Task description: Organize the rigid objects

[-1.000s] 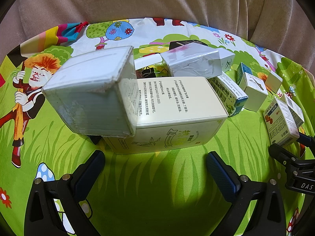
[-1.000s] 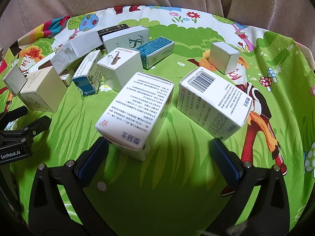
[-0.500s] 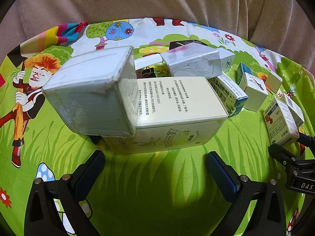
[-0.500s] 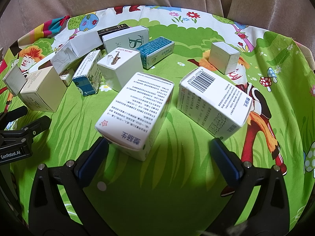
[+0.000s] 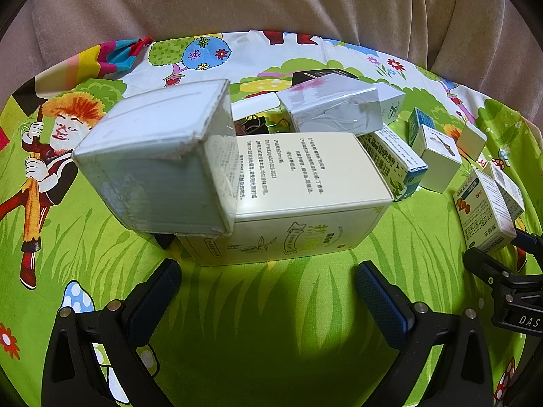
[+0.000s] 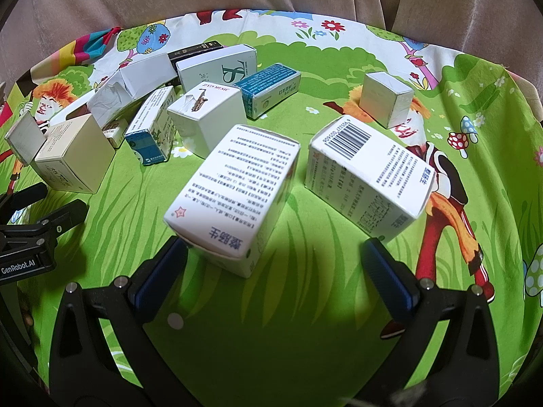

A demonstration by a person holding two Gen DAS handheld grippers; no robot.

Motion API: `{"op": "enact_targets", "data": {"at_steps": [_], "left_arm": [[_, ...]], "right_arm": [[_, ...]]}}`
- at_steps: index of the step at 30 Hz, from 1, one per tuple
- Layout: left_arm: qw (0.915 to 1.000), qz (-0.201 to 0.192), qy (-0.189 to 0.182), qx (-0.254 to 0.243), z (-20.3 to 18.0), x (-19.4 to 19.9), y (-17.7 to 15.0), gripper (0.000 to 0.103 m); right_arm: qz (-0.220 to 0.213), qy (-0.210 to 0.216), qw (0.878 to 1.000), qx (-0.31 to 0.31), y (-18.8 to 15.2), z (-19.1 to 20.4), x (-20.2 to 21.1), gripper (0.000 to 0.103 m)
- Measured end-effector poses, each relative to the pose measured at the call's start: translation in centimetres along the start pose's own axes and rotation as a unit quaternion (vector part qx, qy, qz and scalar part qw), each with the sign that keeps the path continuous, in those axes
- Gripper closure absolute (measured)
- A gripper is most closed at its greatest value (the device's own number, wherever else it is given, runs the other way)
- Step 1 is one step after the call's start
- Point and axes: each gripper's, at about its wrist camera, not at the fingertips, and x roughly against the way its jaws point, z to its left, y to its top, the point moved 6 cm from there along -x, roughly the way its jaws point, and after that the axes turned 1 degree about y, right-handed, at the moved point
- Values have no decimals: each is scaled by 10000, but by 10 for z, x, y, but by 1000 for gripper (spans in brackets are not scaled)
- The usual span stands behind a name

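Several cardboard boxes lie on a bright green cartoon-print cloth. In the left wrist view my left gripper is open and empty just in front of a large cream box, with a pale grey box leaning on its left end. In the right wrist view my right gripper is open and empty. A white box with blue lettering lies between its fingers near the left finger. A white barcode box lies near the right finger.
A cluster of smaller boxes lies behind: a saxophone-print box, a teal box, a blue-ended box, a crumpled white box. A small white cube stands apart at right. Beige sofa cushions rise behind the cloth.
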Motion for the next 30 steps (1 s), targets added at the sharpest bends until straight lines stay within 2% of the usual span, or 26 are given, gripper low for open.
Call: {"op": "enact_targets", "data": {"at_steps": [9,15,17,19,22,25,27,30], "left_arm": [[10000,9,-22,-30,1,3,-4,0],[9999,47,-83,-108,6,18,-25,0],[9996,65,-181,-211,11,28,-37,0],[9994,27,-223,-254,17,38,-50,0],[9988,-110,-312,-363,26,52,-69,0],[9989,-256,-270,-282,32,58,-76,0],[9994,-205,-201,-208,32,58,-76,0],[9999,-80,-94,-81,29,58,-74,0]], "right_arm": [[0,0,10000,0,0,0,0,0],[2,17,10000,-12,1,2,-7,0],[61,251,9995,199,0,1,-5,0],[0,699,9973,213,-4,-6,2,0],[-159,1422,9895,-193,-20,-25,21,0],[-286,1886,9792,-689,-31,-41,34,0],[-241,1861,9792,-771,-31,-41,36,0],[-40,1488,9864,-694,-22,-28,28,0]]}}
